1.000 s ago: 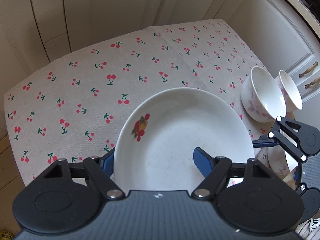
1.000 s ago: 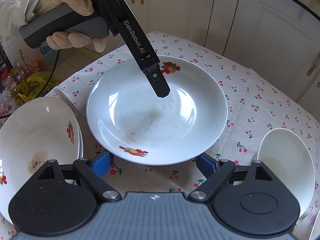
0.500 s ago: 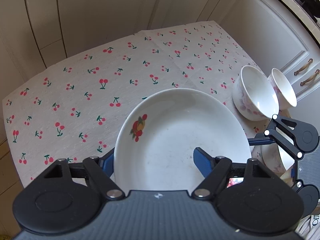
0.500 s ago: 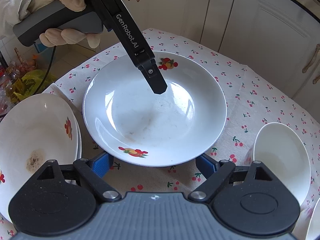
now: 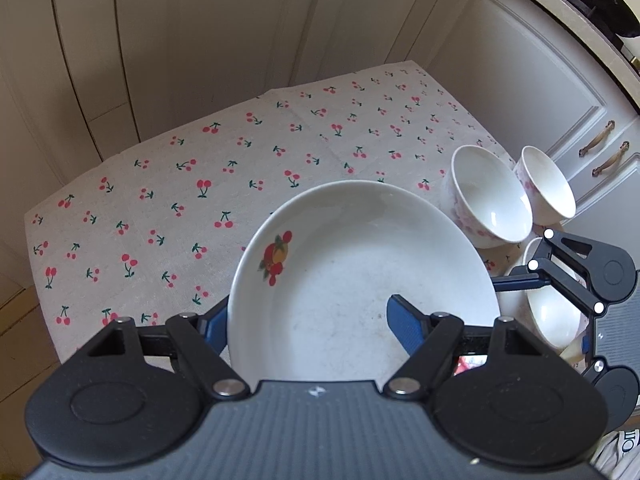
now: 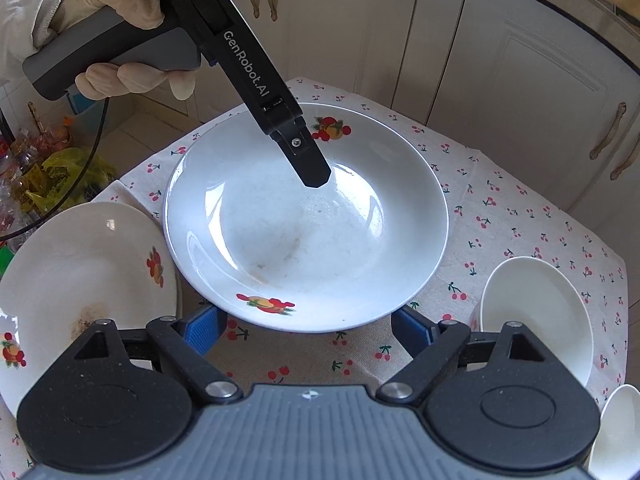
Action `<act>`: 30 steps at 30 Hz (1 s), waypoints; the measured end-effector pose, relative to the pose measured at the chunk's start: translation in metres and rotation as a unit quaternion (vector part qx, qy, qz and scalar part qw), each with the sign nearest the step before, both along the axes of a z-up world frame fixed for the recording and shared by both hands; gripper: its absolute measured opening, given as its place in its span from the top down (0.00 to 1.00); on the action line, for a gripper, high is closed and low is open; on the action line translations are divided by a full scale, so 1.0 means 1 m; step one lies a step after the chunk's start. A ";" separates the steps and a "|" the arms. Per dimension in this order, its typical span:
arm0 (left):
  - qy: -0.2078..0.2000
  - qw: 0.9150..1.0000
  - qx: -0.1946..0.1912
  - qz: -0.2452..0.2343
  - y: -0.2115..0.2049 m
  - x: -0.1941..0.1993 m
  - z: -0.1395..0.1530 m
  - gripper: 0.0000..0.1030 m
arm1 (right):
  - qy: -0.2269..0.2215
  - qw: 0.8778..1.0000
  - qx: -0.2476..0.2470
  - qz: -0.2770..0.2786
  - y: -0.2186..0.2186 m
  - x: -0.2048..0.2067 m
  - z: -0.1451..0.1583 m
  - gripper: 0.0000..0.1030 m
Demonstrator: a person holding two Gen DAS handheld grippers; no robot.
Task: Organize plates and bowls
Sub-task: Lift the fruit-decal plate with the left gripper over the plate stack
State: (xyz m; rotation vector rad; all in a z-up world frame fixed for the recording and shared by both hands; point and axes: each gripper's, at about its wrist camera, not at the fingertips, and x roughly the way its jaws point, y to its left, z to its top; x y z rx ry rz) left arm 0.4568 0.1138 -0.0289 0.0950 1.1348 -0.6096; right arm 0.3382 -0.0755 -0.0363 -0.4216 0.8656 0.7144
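- The left gripper (image 5: pixel 308 320) pinched the white fruit-printed ceramic plate (image 5: pixel 360 280) by its rim, held clear above the cherry-patterned tablecloth (image 5: pixel 180 200), likely for stacking.
- The right gripper (image 6: pixel 308 330) hung spread and empty.

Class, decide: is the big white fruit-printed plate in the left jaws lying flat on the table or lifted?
Lifted: the white fruit-printed plate hangs tilted above the cherry-print tablecloth, its rim pinched by the left gripper.

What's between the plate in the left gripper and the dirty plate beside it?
Nothing visible. The plate, clamped by the left gripper, is right beside the dirty plate, their rims adjoining. The open right gripper sits at the near rim, not between them.
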 end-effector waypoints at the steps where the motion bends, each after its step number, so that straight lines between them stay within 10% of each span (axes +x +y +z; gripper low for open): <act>1: -0.002 1.000 0.001 0.001 -0.001 -0.003 0.002 0.25 | -0.002 1.000 0.001 0.000 0.000 -0.003 0.002 0.11; 30: -0.036 0.999 -0.006 0.038 0.021 -0.145 0.045 0.25 | -0.035 0.999 0.020 0.026 0.004 -0.121 0.039 0.11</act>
